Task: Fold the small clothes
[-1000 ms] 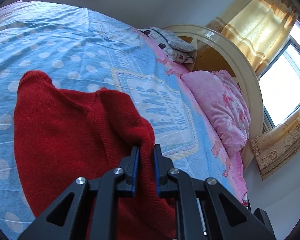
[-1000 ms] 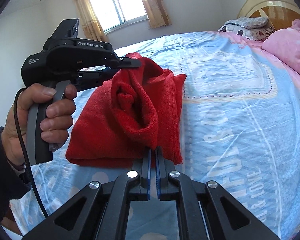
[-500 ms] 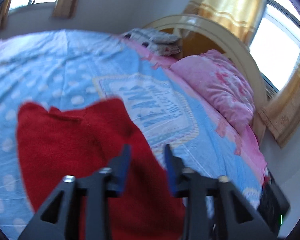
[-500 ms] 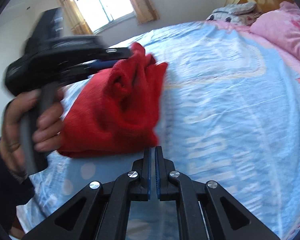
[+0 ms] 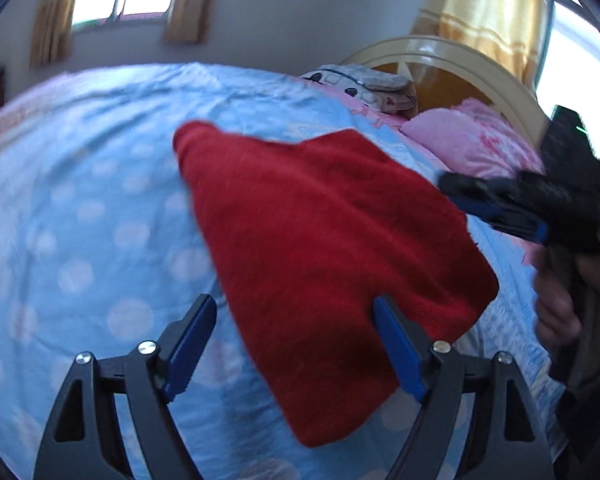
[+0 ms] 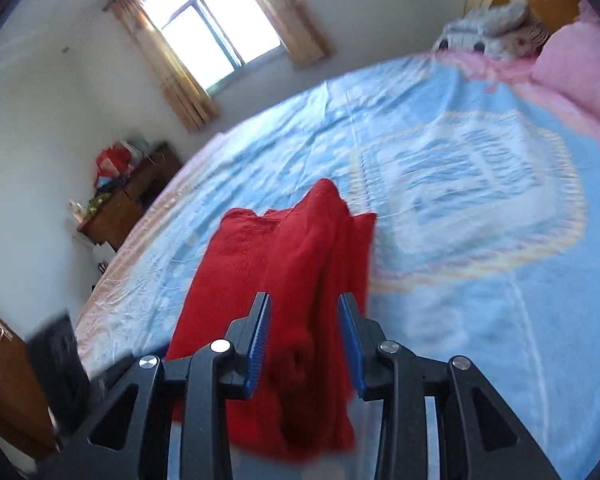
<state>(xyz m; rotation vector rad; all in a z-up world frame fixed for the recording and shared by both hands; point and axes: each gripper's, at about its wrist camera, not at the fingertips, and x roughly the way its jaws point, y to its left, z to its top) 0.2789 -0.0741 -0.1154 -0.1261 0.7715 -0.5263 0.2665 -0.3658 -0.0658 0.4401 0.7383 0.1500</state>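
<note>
Two grippers hang over a red knitted garment (image 5: 332,248) that lies folded on the blue dotted bedspread (image 5: 80,220), near the edge closest to the cameras. On the left gripper (image 5: 296,344) the jaws have just been opening and now stand wide apart, with the sweater's near end lying between the blue pads and neither pad pressing on it. For the right gripper (image 6: 305,340) the jaws have also just been opening and are parted about halfway, with the bunched folds of the garment behind the gap; the blur hides whether the pads touch the cloth. From the left wrist view, the right gripper sits just beside the sweater's right edge, held by a hand (image 5: 560,308). Pink pillows (image 5: 472,144) rest by the cream headboard (image 5: 460,56).
</note>
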